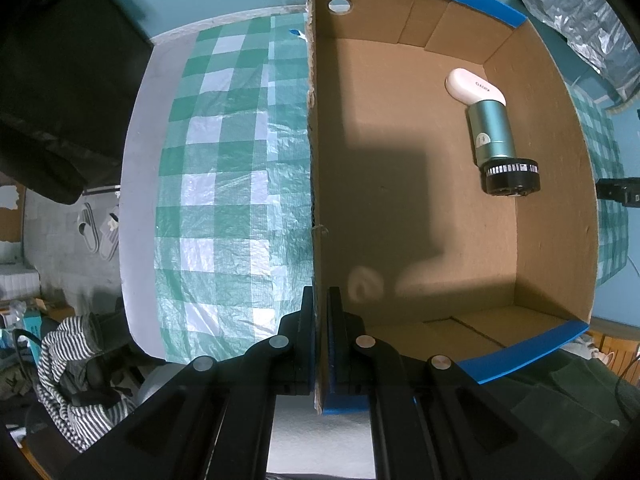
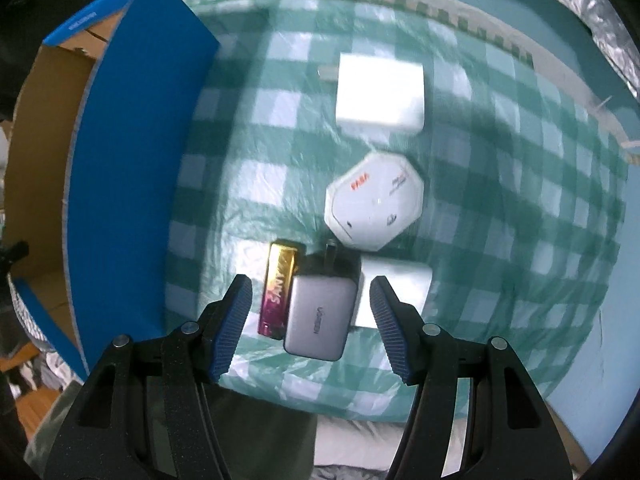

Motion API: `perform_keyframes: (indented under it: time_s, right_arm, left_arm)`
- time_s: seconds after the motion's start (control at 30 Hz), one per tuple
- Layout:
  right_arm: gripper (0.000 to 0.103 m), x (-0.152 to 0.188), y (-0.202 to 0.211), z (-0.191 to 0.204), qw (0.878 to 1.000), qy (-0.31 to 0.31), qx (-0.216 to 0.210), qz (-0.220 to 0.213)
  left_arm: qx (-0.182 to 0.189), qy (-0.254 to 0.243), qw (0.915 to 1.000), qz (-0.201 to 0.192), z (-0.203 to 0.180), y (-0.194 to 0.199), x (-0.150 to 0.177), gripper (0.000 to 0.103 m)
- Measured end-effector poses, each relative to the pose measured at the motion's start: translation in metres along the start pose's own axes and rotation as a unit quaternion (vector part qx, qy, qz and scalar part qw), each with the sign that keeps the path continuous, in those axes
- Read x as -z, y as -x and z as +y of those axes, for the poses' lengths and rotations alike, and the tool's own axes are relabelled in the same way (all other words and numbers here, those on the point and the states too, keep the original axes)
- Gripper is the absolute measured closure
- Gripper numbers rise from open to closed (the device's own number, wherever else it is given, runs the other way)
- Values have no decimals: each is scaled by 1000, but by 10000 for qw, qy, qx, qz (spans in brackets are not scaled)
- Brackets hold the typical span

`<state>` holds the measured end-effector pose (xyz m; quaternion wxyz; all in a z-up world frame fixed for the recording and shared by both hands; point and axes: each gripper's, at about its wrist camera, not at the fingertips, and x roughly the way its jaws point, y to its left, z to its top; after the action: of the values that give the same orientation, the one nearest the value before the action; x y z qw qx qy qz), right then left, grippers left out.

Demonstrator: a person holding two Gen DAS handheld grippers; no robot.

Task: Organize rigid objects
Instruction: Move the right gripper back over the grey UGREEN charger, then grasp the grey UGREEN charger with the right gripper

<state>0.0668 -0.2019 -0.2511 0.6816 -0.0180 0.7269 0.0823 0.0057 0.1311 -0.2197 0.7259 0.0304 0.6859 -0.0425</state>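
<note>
- The left gripper [image 1: 322,320] pointed straight down, its jaws clamped tight on the upright side wall of an open cardboard box [image 1: 552,184], one pad on either face of the wall.
- The cardboard box had a brown inside and blue outer faces, and it stood on the counter [image 1: 136,200], which wore a green-and-white checked cloth [image 1: 232,168].
- Two things lay on the box floor near the far right corner: a white oval case [image 1: 472,86] and a teal cylinder with a black cap [image 1: 500,148], the case touching the cylinder's upper end.
- The rest of the box floor was in shadow.
- The right gripper [image 2: 310,320] hung over the checked cloth to the right of the box, jaws standing about half open and gripping nothing.
- Below and between those jaws lay a grey charger [image 2: 320,316], with a gold-and-magenta battery [image 2: 278,288] touching its left side.
- A white block [image 2: 396,292] lay against the charger's right side, partly hidden by the right jaw.
- Just beyond the charger sat a white octagonal device [image 2: 374,200] with red lettering, and farther on a white square adapter [image 2: 380,94], well apart from the group.
- The right wrist view was blurred, so finer marks could not be read.
- Slippers [image 1: 100,232] lay on the floor beside the counter.
</note>
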Motion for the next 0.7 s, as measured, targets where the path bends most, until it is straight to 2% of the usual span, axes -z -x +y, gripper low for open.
perform_keyframes:
  time_s: [0.33, 0.4, 0.53, 0.7]
  right_arm:
    - [40, 9, -23, -5, 9997, -184, -68, 117]
    - [41, 10, -23, -4, 9998, -220, -33, 16]
    - [55, 9, -24, -7, 9993, -337, 152, -56]
    - [59, 10, -24, -3, 9992, -393, 62, -65]
  left_arm:
    - [9, 10, 10000, 1, 0, 0, -1, 99]
    - [15, 24, 10000, -1, 0, 1, -1, 99]
    - [19, 49, 10000, -9, 0, 1, -1, 99]
    - [23, 56, 10000, -10, 1, 1, 0, 99]
